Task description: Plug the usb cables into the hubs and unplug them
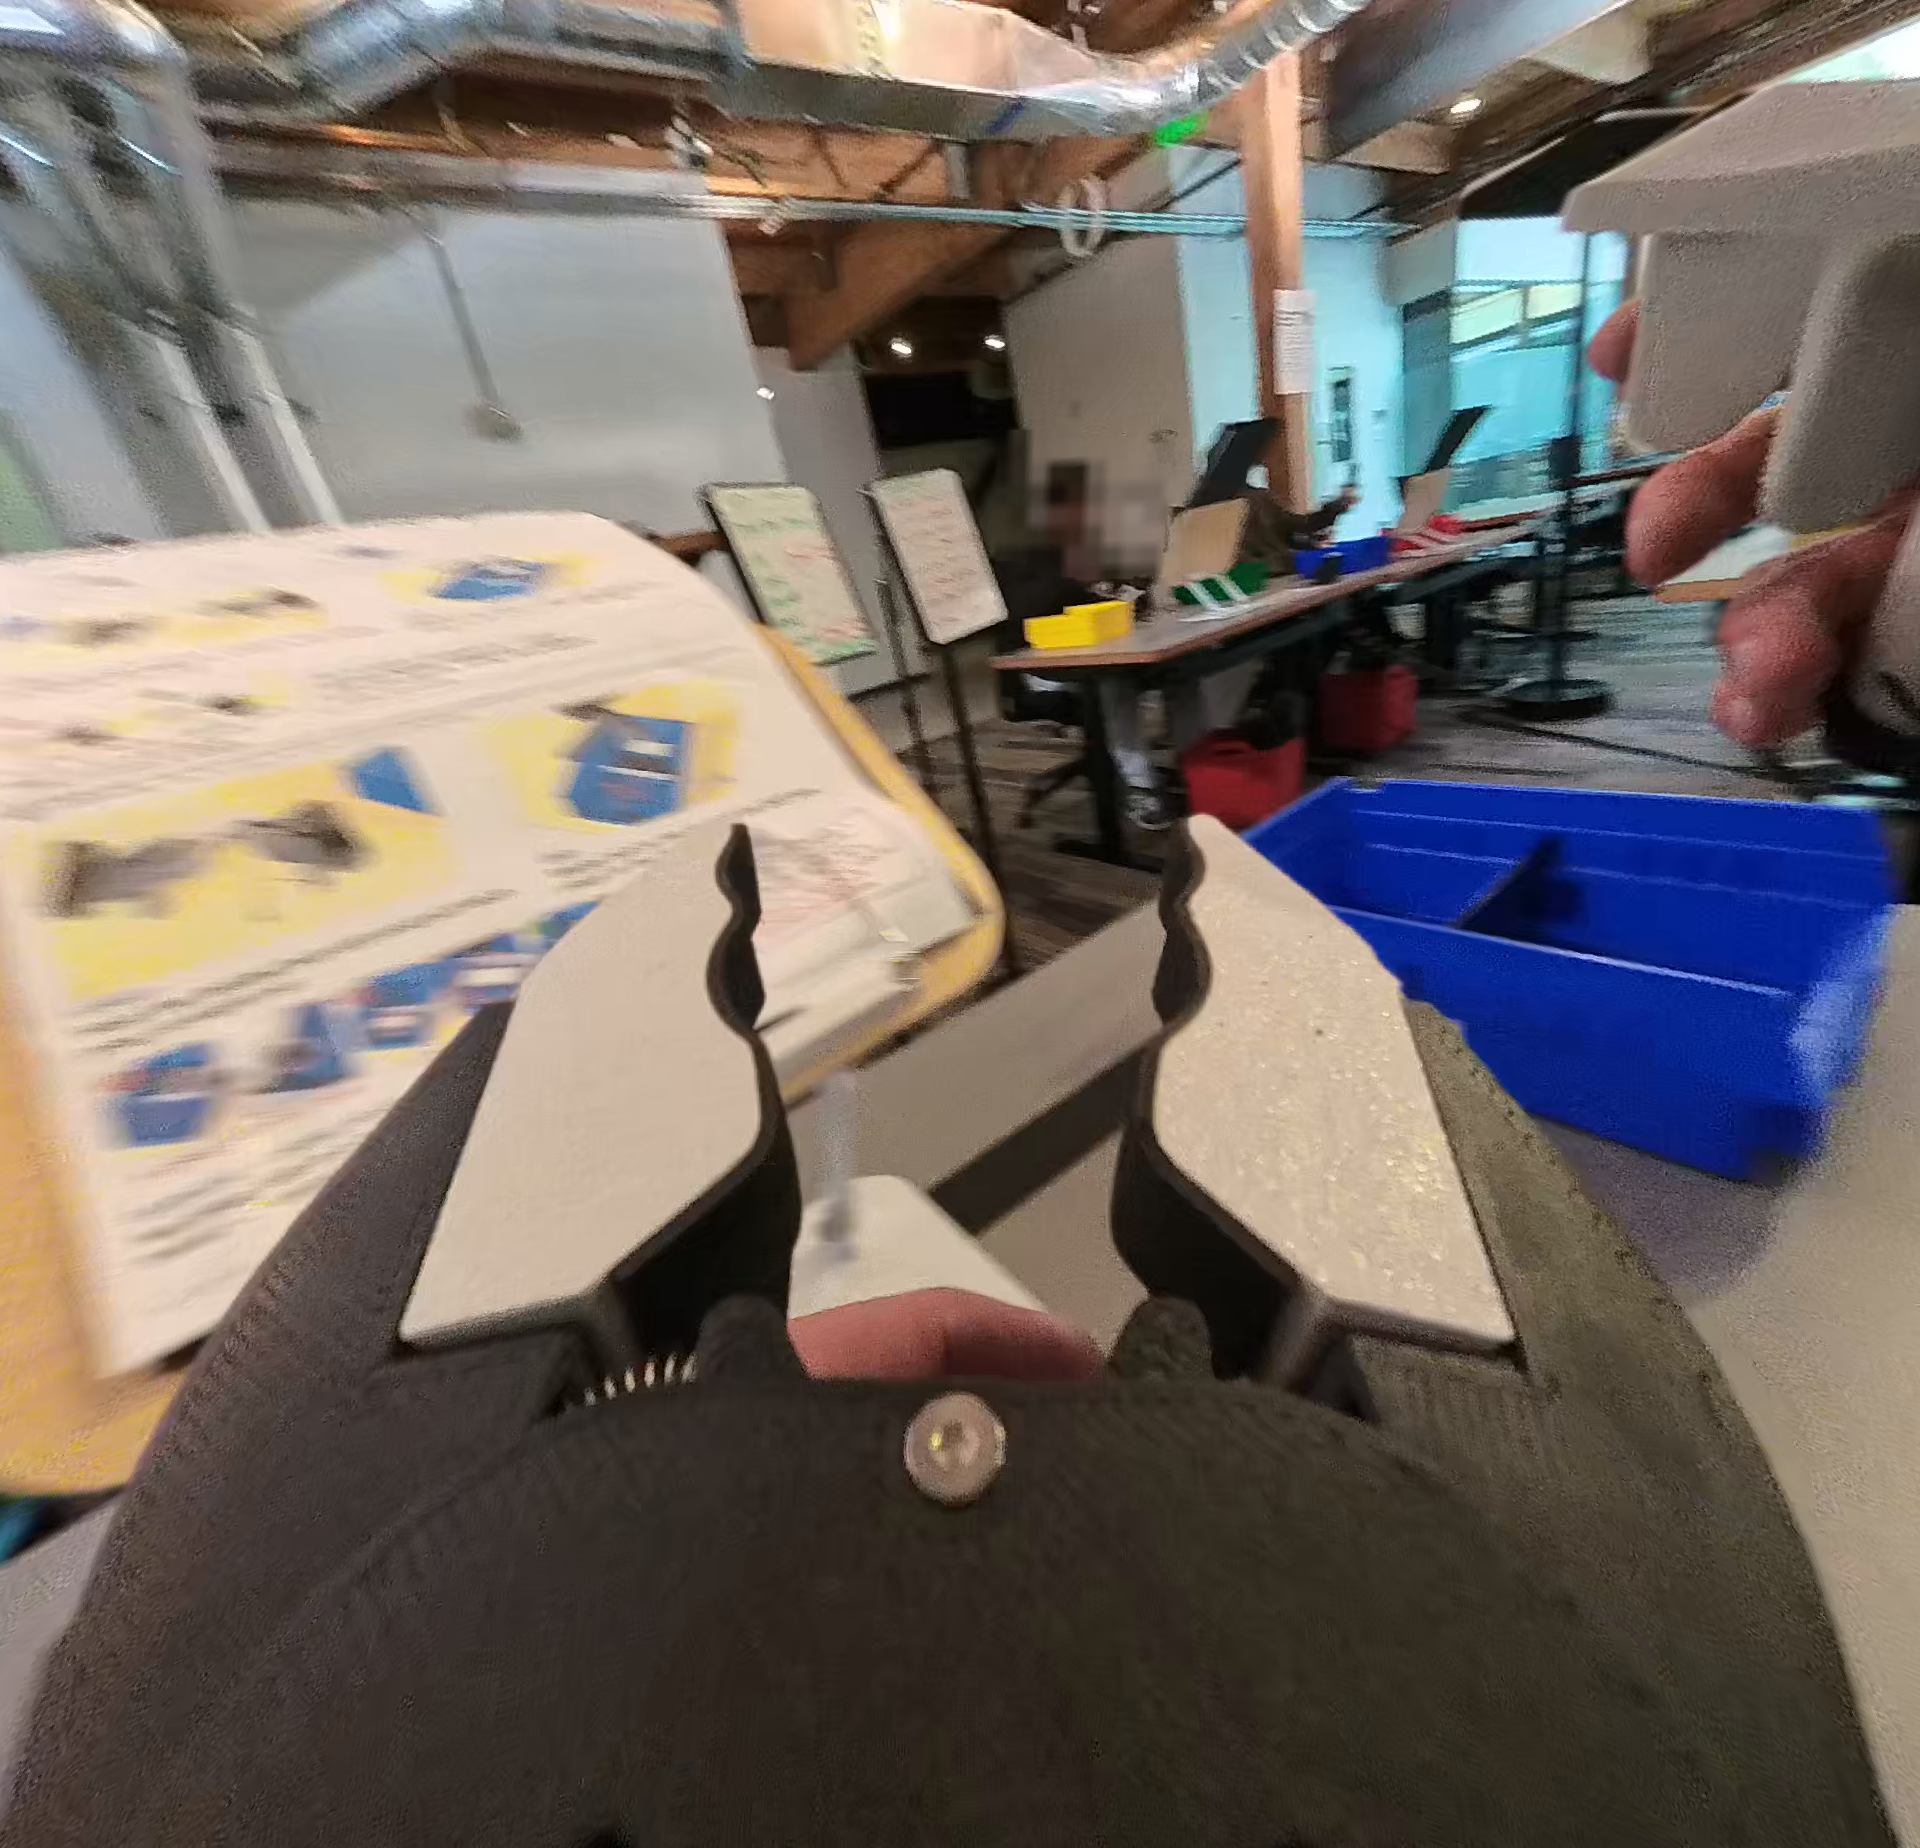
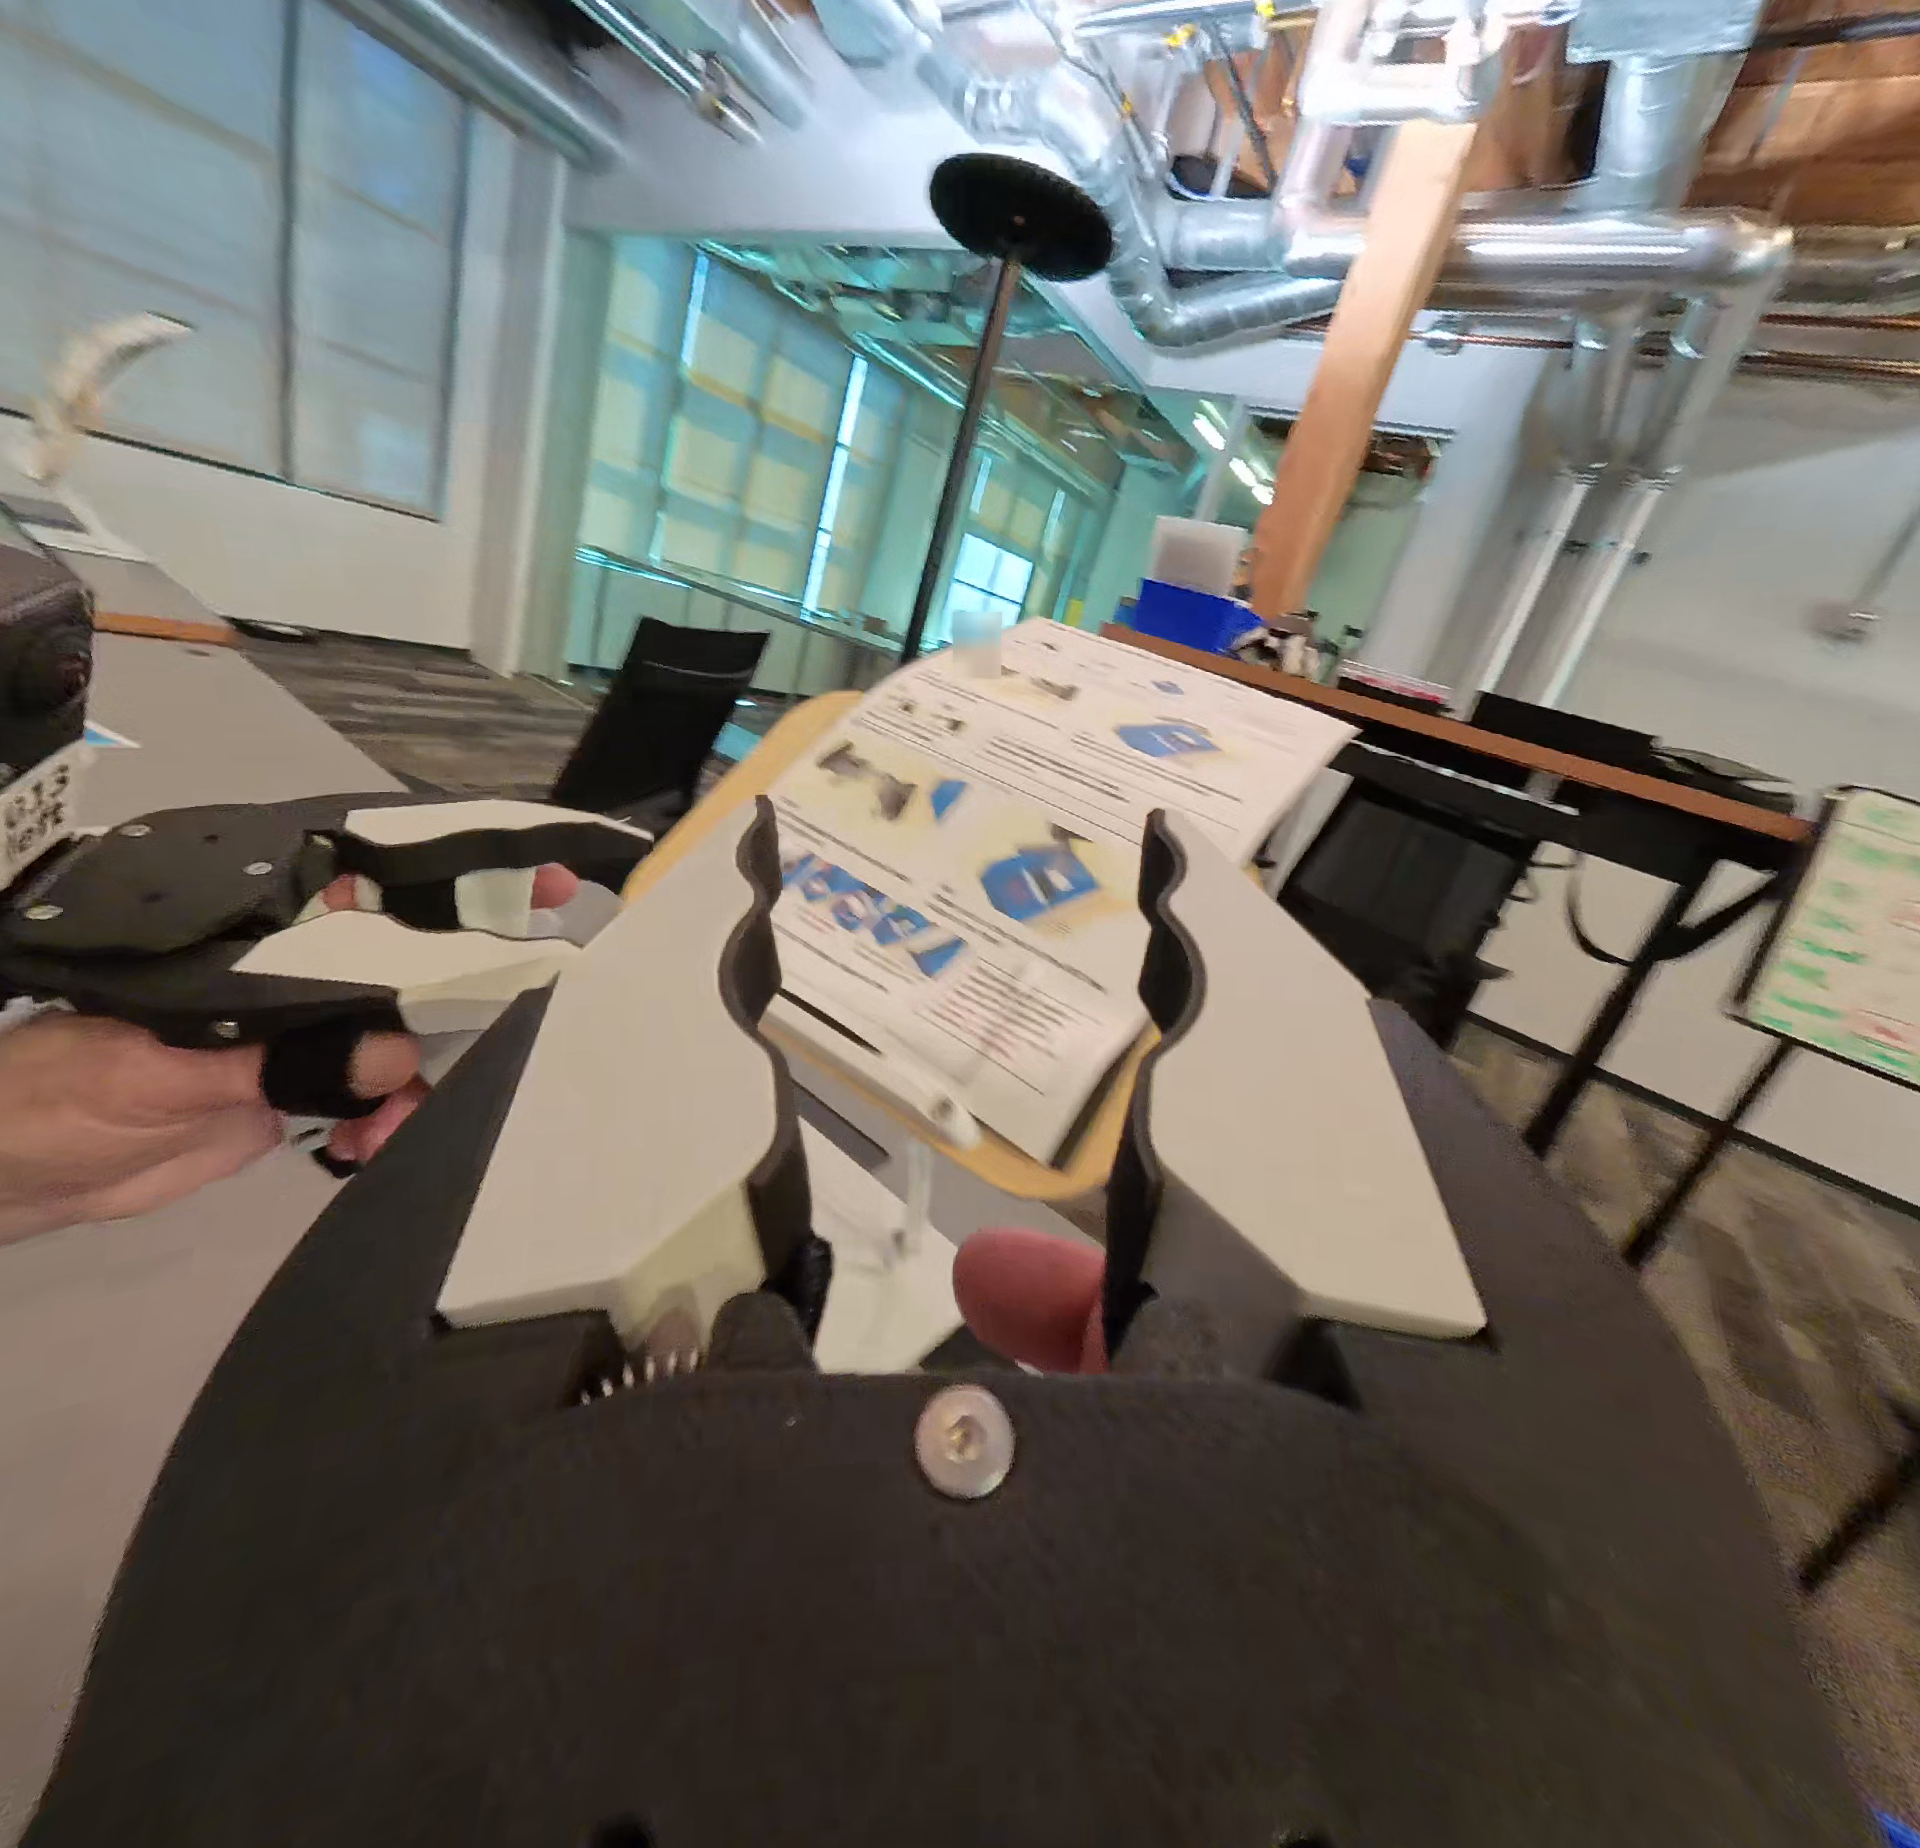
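- The left gripper (image 1: 961, 868), a black body with pale grey finger plates and wavy black pads, stands wide apart with nothing between its fingers; a fingertip shows at its base.
- The right gripper (image 2: 956, 853), of the same build, is likewise spread wide and holds nothing.
- In the right wrist view the left gripper shows at the left edge, held in a bare hand (image 2: 114, 1123).
- Just beyond both grippers stands a tilted tan board carrying a printed sheet with blue and yellow pictures (image 1: 343, 811), blurred, on a small clear stand.
- To the right of it on the grey table (image 1: 1714, 1299) sits a blue plastic bin with a divider (image 1: 1621, 977).
- No USB cables or hubs can be made out in either view.
- Farther off are long tables with coloured bins (image 1: 1081, 622), two whiteboards on stands (image 1: 795, 572) and a black floor lamp (image 2: 1013, 209).
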Available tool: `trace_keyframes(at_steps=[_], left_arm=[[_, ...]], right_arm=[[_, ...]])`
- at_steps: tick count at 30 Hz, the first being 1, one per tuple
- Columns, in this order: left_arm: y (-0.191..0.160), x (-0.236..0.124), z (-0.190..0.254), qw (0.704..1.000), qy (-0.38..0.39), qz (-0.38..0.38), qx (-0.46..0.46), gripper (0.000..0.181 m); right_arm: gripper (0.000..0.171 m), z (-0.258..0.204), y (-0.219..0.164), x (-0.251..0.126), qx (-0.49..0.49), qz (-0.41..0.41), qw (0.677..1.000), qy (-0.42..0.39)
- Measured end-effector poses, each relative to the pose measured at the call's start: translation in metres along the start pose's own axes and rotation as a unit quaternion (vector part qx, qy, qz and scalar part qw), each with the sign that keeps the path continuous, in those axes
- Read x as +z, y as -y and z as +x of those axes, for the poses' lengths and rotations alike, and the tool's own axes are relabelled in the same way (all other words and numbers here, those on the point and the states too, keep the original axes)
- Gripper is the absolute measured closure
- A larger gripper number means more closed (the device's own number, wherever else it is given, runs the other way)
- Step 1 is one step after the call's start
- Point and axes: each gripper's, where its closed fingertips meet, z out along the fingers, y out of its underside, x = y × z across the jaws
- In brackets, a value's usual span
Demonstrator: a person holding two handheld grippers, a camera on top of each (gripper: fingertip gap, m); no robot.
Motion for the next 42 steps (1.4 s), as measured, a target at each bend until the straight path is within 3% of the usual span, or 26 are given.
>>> trace_keyframes(at_steps=[5, 10, 20, 28, 33, 38, 42], left_arm=[[0.021, -0.038, -0.077, 0.995, 0.065, 0.039, 0.063, 0.110], [0.019, -0.063, -0.113, 0.992, 0.088, 0.069, 0.060, 0.115], [0.016, -0.065, -0.120, 0.991, 0.065, 0.049, 0.109, 0.114], [0.043, -0.072, -0.112, 0.989, 0.061, 0.056, 0.126, 0.115], [0.035, -0.081, -0.121, 0.983, 0.069, 0.030, 0.169, 0.114], [0.023, -0.086, -0.136, 0.990, 0.063, 0.025, 0.126, 0.115], [0.018, -0.090, -0.137, 0.985, 0.050, 0.006, 0.166, 0.117]], right_arm=[[0.107, -0.015, 0.018, 0.036, 0.038, 0.069, 0.997, -0.005], [0.114, -0.014, 0.015, 0.050, 0.087, 0.119, 0.989, 0.003], [0.120, -0.013, -0.016, 0.049, 0.092, 0.145, 0.985, 0.002], [0.122, -0.023, -0.003, 0.050, 0.142, 0.193, 0.970, 0.029], [0.120, -0.036, 0.007, 0.057, 0.184, 0.221, 0.956, 0.054], [0.121, -0.066, 0.008, 0.080, 0.208, 0.229, 0.947, 0.089], [0.119, -0.103, 0.010, 0.104, 0.204, 0.219, 0.945, 0.134]])
